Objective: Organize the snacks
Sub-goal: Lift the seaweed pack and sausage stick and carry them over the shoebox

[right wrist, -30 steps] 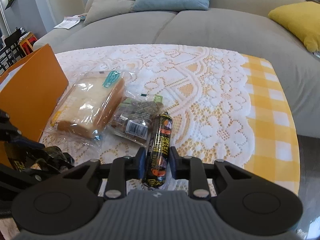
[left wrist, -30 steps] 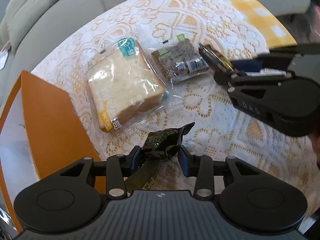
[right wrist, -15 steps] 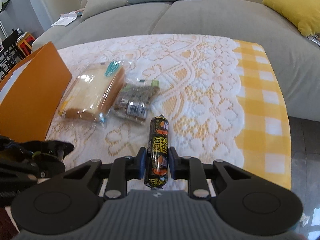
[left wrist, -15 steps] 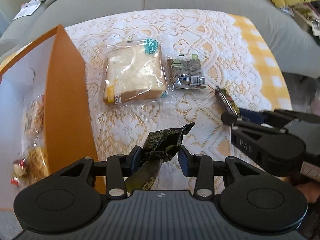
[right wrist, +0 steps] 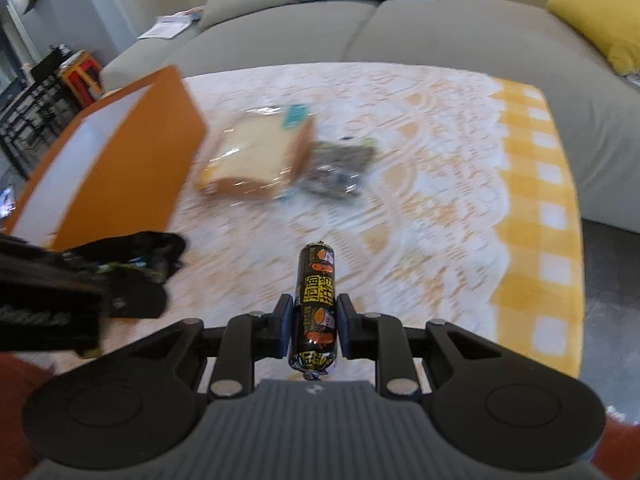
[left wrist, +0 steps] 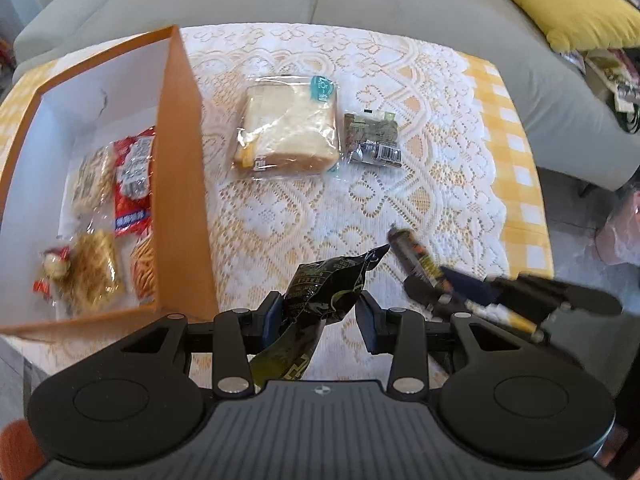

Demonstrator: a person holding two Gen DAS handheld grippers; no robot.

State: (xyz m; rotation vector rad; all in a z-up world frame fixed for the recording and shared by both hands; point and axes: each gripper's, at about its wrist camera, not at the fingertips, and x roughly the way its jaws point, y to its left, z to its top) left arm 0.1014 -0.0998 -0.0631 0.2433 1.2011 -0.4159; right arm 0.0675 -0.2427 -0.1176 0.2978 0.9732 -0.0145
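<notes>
**Our two matte black handheld grippers**

We see the left matte black plastic gripper along the bottom of its own view: a ribbed grey-black central block with a small round emblem, two broad lobes with recessed discs, silver screw heads on slim link arms, and dark blue pads. The right matte black plastic gripper is built alike. Rust-red fabric fills its view's lower left corner.

Dark crinkled snack pouch held up off cloth. Black/orange sausage stick held upright-ish. Wrapped sandwich flat at 12 o'clock, small dark pkt, maybe brownie, touching at its 3. Orange box at 9, w/ snacks inside.
</notes>
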